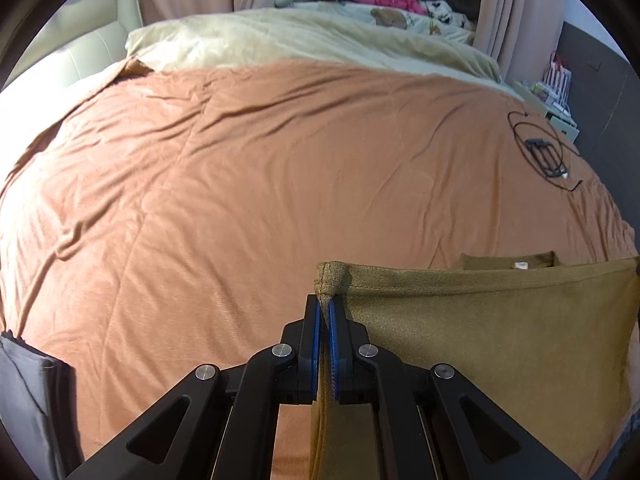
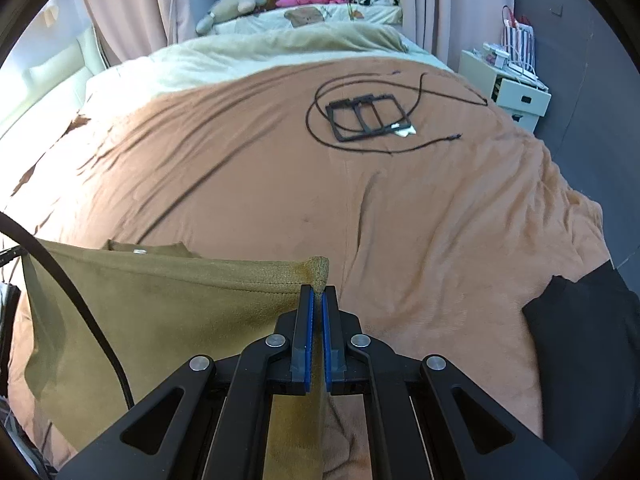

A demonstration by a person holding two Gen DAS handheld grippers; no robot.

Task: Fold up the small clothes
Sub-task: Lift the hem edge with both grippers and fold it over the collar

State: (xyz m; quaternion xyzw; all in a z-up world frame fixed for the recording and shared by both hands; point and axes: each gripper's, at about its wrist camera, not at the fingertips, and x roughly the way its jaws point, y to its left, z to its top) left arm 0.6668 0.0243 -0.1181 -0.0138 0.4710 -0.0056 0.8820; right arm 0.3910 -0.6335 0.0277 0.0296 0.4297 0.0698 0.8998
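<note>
Bed: orange blanket (image 1: 248, 184) spreads wide and wrinkled, with a cream duvet (image 1: 304, 42) at its far end.
Garment: olive garment (image 1: 488, 344) hangs stretched above the blanket's near edge, top hem taut between both tools.
Left tool (image 1: 325, 305): pinched on the garment's left corner.
Right tool (image 2: 318, 295): pinched on its right corner.
Far side: black cable (image 2: 360, 92) and frame (image 2: 368, 118) lie well beyond the garment.
Near edges: grey cloth (image 1: 28, 392) and black cloth (image 2: 584, 344) flank the blanket.

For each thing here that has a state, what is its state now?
Left claw: shut on a corner of the olive-brown garment.
Right claw: shut on the other corner.
Olive-brown garment: held up, stretched between both claws.
Orange bedcover: spread, wrinkled.
Black cable: loosely coiled on the bedcover.
</note>
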